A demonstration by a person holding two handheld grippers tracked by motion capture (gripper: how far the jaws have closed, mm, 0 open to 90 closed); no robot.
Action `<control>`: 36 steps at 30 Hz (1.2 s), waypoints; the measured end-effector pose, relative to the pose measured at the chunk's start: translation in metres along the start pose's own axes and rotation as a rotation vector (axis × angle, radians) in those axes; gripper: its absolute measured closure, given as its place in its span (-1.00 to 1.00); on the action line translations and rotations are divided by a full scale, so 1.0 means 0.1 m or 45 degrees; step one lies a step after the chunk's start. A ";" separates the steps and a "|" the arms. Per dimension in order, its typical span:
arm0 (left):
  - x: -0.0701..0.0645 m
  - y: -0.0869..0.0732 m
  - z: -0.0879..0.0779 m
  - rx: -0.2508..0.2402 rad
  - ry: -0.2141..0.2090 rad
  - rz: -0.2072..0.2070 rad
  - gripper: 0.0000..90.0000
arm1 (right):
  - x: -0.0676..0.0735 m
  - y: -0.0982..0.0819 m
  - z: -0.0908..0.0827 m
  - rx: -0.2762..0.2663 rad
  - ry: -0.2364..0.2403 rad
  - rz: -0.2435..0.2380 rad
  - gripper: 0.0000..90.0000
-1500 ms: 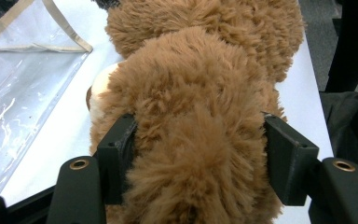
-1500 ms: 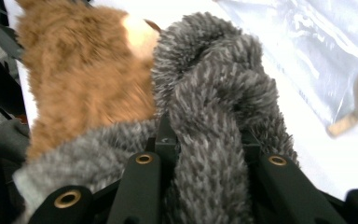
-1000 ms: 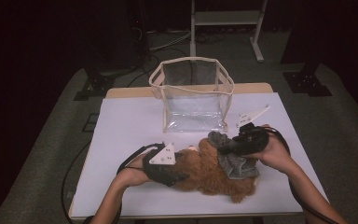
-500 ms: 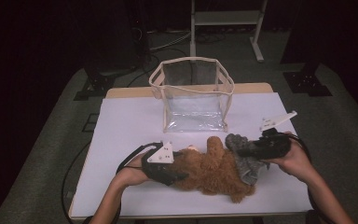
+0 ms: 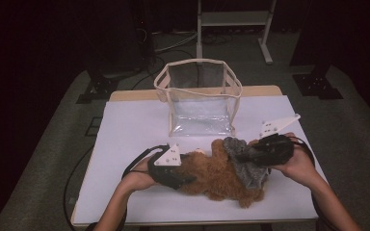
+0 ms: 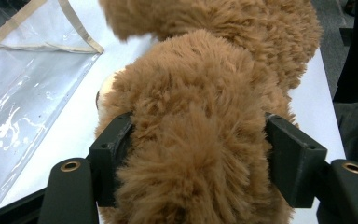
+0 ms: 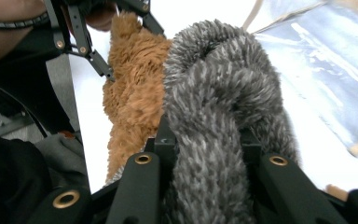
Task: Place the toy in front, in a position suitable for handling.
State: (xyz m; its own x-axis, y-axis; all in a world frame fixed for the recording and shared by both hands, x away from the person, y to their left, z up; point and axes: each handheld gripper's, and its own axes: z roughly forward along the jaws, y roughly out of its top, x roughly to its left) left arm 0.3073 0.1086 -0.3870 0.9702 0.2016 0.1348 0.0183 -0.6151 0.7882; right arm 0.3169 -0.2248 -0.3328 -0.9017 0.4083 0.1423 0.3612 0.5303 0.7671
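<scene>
A brown plush toy (image 5: 217,178) lies on the white table (image 5: 125,125), partly wrapped in a grey fuzzy cloth (image 5: 244,168). My left gripper (image 5: 188,175) comes in from the left and is shut on the plush (image 6: 196,102); its pads (image 6: 114,144) press into the fur from both sides. My right gripper (image 5: 243,156) reaches in from the right and is shut on the cloth (image 7: 219,93), which bulges up between its jaws. In the right gripper view the brown fur (image 7: 135,93) sits just behind the cloth, with the left gripper (image 7: 88,42) beyond it.
A clear plastic bag (image 5: 200,96) with beige trim stands open-topped behind the toy, mid-table. The bag's wall (image 6: 23,93) is close on the left in the left gripper view. Cables trail off the table's front edge. The floor around is dark.
My right hand has shifted to the right with the grey cloth in its jaws, drawing the cloth along the toy. The left hand and the plush have stayed put.
</scene>
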 end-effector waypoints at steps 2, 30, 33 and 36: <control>0.01 -0.01 -0.02 -0.004 0.007 -0.003 -0.34 | -0.02 -0.04 0.09 0.049 -0.021 -0.005 0.53; 0.07 0.00 -0.06 -0.092 0.041 -0.074 -0.22 | 0.14 0.47 0.29 0.001 0.008 -0.154 0.52; 0.08 -0.04 -0.04 -0.060 0.039 -0.070 -0.22 | 0.07 0.39 0.54 0.124 -0.008 -0.162 0.51; 0.10 -0.12 0.00 -0.054 0.021 -0.100 -0.28 | 0.03 0.27 0.57 0.130 0.015 -0.115 0.51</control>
State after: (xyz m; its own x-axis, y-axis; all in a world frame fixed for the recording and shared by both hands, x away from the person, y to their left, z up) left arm 0.3172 0.1185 -0.3948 0.9620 0.2607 0.0808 0.0837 -0.5638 0.8216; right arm 0.3376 -0.1671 -0.3479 -0.9342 0.3468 0.0836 0.3003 0.6377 0.7093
